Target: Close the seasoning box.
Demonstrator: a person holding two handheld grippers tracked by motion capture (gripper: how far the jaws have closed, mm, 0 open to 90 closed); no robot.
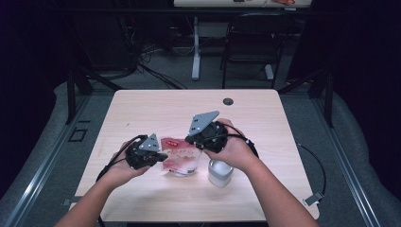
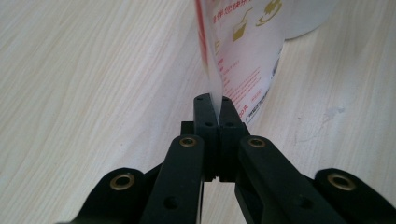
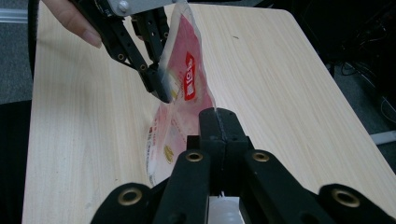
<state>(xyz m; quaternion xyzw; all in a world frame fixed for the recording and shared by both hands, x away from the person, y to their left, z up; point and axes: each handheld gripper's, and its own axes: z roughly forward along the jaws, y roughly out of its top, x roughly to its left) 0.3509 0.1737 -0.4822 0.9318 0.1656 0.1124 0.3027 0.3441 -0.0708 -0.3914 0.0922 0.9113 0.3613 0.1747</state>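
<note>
Lower centre of the right gripper view, the right gripper (image 3: 218, 116) and, upper left, the left gripper (image 3: 161, 88) each clamp the pouch (image 3: 180, 100) edge with jaws fully closed, probably to pull it open above the table (image 3: 261, 70).

The pouch (image 1: 180, 157) is showing clear plastic with red and pink print and white panels. The cup (image 1: 220, 172) is looking white. The surface (image 1: 142, 109) is showing pale wood grain. Both grippers are looking black.

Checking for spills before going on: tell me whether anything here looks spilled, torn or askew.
Nothing stands out. The red-and-white pouch hangs pinched between the left gripper and right gripper, and the white container stands upright with no visible spill.
</note>
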